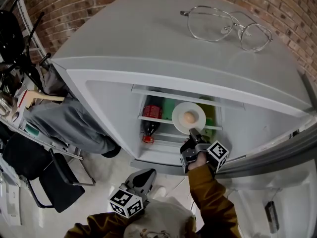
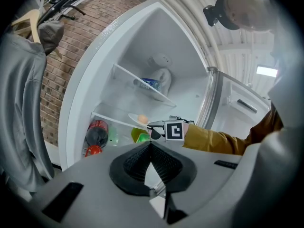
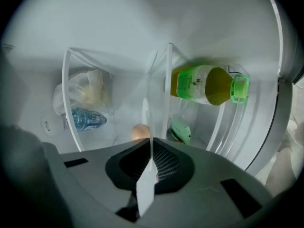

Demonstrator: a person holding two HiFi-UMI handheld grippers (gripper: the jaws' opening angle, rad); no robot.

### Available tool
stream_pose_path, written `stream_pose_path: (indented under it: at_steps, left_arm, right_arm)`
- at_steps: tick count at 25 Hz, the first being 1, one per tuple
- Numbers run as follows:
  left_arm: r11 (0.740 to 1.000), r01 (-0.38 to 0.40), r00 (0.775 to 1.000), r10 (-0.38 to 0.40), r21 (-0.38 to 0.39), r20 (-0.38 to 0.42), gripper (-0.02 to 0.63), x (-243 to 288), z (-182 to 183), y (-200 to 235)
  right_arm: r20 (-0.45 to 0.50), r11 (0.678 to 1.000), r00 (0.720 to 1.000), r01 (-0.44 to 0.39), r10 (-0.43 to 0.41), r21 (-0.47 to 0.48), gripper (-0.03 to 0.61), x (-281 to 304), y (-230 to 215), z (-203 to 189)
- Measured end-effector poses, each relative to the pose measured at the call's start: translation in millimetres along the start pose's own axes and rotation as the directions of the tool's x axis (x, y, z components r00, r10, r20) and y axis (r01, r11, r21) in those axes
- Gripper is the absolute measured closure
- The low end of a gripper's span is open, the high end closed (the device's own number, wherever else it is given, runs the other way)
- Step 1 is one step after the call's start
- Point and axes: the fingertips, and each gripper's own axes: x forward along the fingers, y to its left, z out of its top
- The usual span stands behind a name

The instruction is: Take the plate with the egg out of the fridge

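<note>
Two black fingers of the right gripper [image 1: 193,133] [image 3: 151,145] are shut tight on the near rim of the round white plate [image 1: 181,110] [image 3: 145,113]. The plate runs straight ahead from those fingers, with its thin edge toward them, and lies flat and face up. One pale brown egg [image 1: 188,117] [image 3: 138,131] sits in the middle of the plate, just past the fingertips. I cannot tell which way the egg's long side points.

The plate is inside the open white fridge [image 1: 148,43], at the front of a clear shelf [image 1: 157,119]. A dark cola bottle with a red label [image 1: 151,120] stands left of the fingers. A green drink bottle [image 3: 204,84] lies beyond the plate. Higher up are a clear plastic bag [image 3: 85,91] and a small blue water bottle [image 3: 85,118].

The left gripper [image 1: 144,176] [image 2: 150,145] hangs well back from the fridge. Its fingers are pressed together with nothing between them.
</note>
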Motion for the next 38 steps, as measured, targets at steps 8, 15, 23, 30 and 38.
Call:
stream_pose_path:
  at_steps: [8,15,23,30,38]
  left_arm:
    - [1.0,0.015,1.0,-0.015,-0.008,-0.005,0.606,-3,-1,2]
    - [1.0,0.026,1.0,-0.026,-0.01,-0.004,0.606,-3,-1,2]
    - [1.0,0.023,1.0,-0.023,-0.013,0.0,0.606,-3,-1,3]
    - [1.0,0.02,1.0,-0.02,-0.017,0.0,0.606,-1,-2,3]
    - [1.0,0.024,1.0,-0.024,-0.014,-0.002,0.606,2,-3,0]
  right_arm:
    - [-0.043,1.0,0.999,-0.002,0.002,-0.009,0.558,-6,5,-20]
    - [-0.08,1.0,0.997,-0.014,0.013,-0.014,0.558,-13,11,-32]
    - [-0.137,1.0,0.99,-0.022,0.019,-0.022,0.558,-24,14,-49]
    - [-0.171,0.999,0.985,-0.028,0.022,-0.029,0.558,-33,13,-60]
    - [-0.21,0.998,0.977,-0.043,0.034,-0.04,0.558,-47,17,-73]
